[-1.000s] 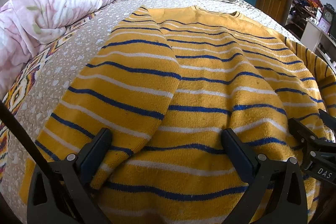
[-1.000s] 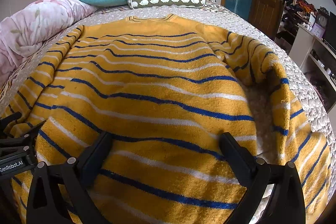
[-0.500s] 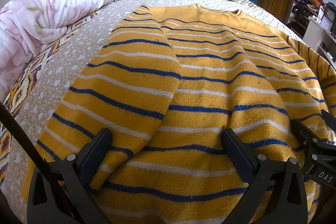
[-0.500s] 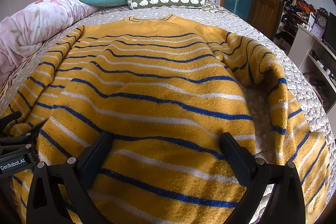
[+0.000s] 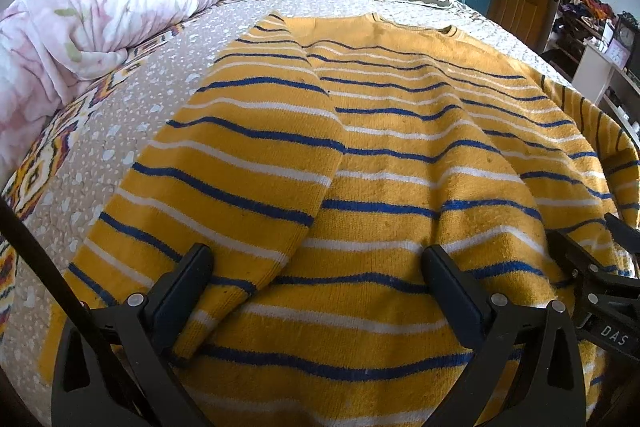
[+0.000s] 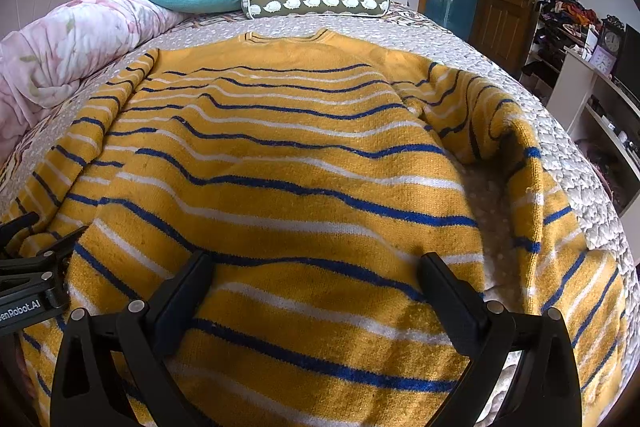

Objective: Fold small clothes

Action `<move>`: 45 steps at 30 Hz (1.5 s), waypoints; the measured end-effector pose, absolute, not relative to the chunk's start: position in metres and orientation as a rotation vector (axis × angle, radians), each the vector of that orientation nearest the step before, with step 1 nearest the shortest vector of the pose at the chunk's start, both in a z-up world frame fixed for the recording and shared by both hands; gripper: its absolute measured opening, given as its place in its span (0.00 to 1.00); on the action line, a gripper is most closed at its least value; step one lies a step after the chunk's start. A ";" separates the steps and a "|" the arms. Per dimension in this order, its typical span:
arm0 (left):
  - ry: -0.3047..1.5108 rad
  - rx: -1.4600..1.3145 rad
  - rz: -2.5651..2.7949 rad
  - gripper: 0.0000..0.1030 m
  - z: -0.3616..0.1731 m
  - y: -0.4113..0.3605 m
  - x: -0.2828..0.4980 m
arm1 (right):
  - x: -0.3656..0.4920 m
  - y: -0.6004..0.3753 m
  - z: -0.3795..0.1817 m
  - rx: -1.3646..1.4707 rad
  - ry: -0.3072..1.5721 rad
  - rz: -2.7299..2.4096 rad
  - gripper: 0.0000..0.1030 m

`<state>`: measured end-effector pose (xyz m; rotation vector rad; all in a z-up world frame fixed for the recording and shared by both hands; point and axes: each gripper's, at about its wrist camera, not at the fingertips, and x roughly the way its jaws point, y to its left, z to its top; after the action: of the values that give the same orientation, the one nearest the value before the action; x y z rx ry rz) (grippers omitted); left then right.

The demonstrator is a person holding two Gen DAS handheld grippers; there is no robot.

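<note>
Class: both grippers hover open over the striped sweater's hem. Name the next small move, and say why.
Probably the right gripper should swing to the right sleeve and fold it inward. The left sleeve already lies across the sweater; the right one lies rumpled beside the body.

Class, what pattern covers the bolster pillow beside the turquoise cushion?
The bolster pillow is olive-brown with white scalloped blobs, clearest in the right wrist view.

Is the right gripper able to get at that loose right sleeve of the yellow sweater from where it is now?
Probably yes: the right sleeve lies uncovered just right of the open right gripper, with nothing between them.
</note>
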<state>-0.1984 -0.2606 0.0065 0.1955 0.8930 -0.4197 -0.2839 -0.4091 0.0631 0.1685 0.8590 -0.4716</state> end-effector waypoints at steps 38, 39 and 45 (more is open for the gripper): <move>0.942 0.201 -0.479 0.75 0.024 -0.236 -0.233 | -0.284 -0.408 0.061 0.173 0.852 -0.468 1.00; 0.953 0.185 -0.506 0.72 0.033 -0.224 -0.240 | -0.284 -0.408 0.061 0.174 0.852 -0.467 1.00; 0.857 0.062 -0.498 0.75 0.080 -0.139 -0.252 | -0.284 -0.409 0.060 0.172 0.850 -0.468 1.00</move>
<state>-0.2515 -0.1389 0.0796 0.0621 0.8573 -0.4980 -0.2844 -0.4086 0.0605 0.1723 0.8504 -0.4678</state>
